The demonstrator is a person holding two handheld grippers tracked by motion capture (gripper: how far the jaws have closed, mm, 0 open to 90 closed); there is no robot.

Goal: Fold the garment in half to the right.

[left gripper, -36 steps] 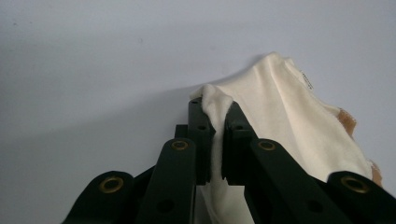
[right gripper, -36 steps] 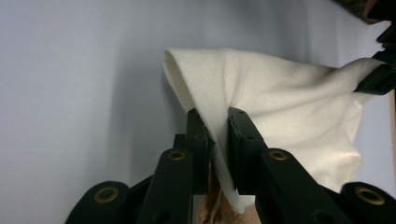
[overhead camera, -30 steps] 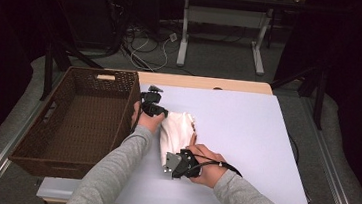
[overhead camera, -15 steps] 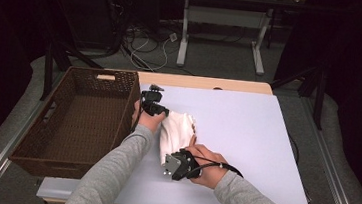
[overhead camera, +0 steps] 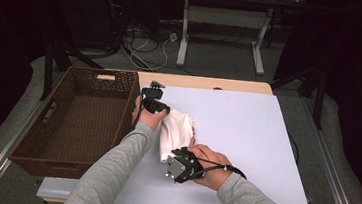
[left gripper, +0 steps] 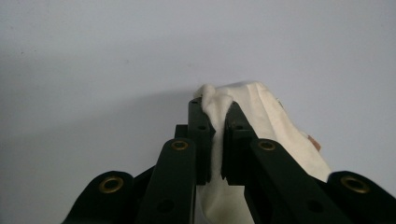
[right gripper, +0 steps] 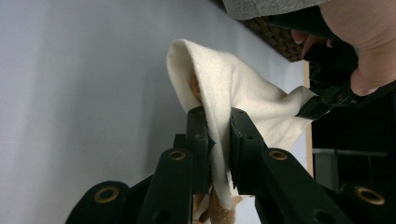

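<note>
The right gripper (overhead camera: 179,163) has edged a little toward the left one (overhead camera: 155,102) — up and leftward across the surface (overhead camera: 246,133). The cloth (overhead camera: 176,131) between them now hangs slacker and more bunched — its near edge sits slightly farther in.

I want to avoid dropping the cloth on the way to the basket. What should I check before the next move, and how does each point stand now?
1. Left tongs shut on the white cloth: ok, fabric is pinched between the jaws.
2. Right tongs shut on the cloth: ok, a fold sits between the jaws.
3. The two grips at separate ends: ok, left at the far end, right at the near end.
4. Cloth fully off the table: cannot tell.
5. Wicker basket ready to receive: ok, it looks empty and sits just left of the cloth.
6. Right tongs' cable away from the cloth: ok.
</note>
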